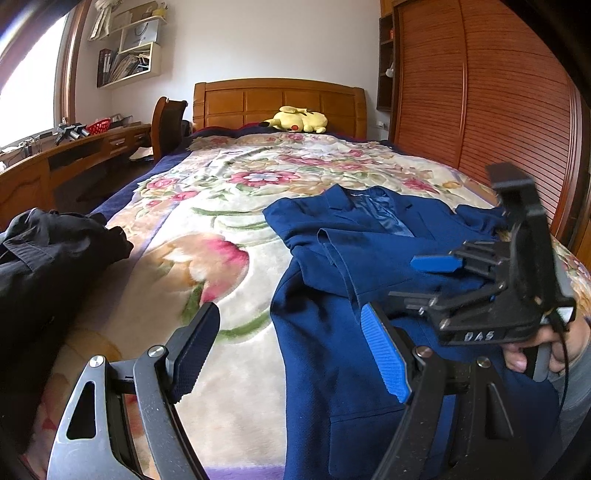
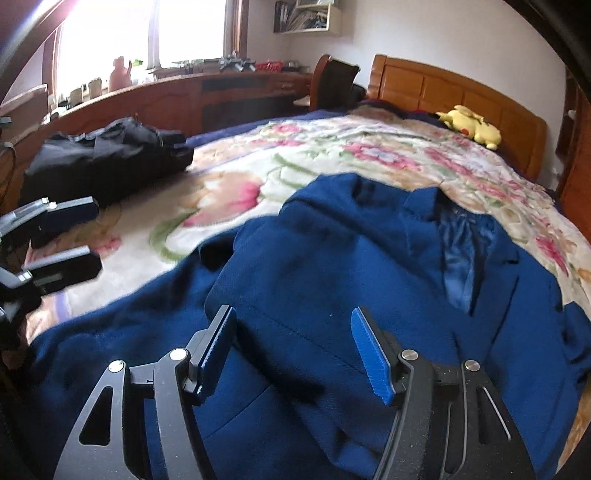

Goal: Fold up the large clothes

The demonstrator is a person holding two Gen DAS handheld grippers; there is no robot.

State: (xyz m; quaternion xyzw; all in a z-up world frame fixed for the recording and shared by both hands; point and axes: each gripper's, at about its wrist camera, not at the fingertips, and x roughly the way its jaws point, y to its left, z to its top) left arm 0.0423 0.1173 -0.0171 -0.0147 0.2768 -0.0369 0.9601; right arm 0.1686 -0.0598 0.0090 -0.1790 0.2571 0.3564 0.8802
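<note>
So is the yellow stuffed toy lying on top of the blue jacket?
No, the yellow plush toy lies by the wooden headboard, far from the dark blue suit jacket spread nearer the camera.

This is a home bedroom. A bed (image 1: 207, 266) is taking up most of the frame, lying under a floral blanket (image 1: 258, 177), with a carved wooden headboard (image 1: 279, 101) standing at the upper centre. A yellow plush toy (image 1: 297, 120) is resting against the headboard. Along the left, a long wooden desk (image 1: 85, 147) is running beneath a bright window (image 2: 147, 33), with a chair (image 1: 170, 122) sitting at its far end. Wall shelves (image 1: 129, 48) at the upper left are holding books and papers. A slatted wooden wardrobe (image 1: 480, 92) is filling the right side.
</note>
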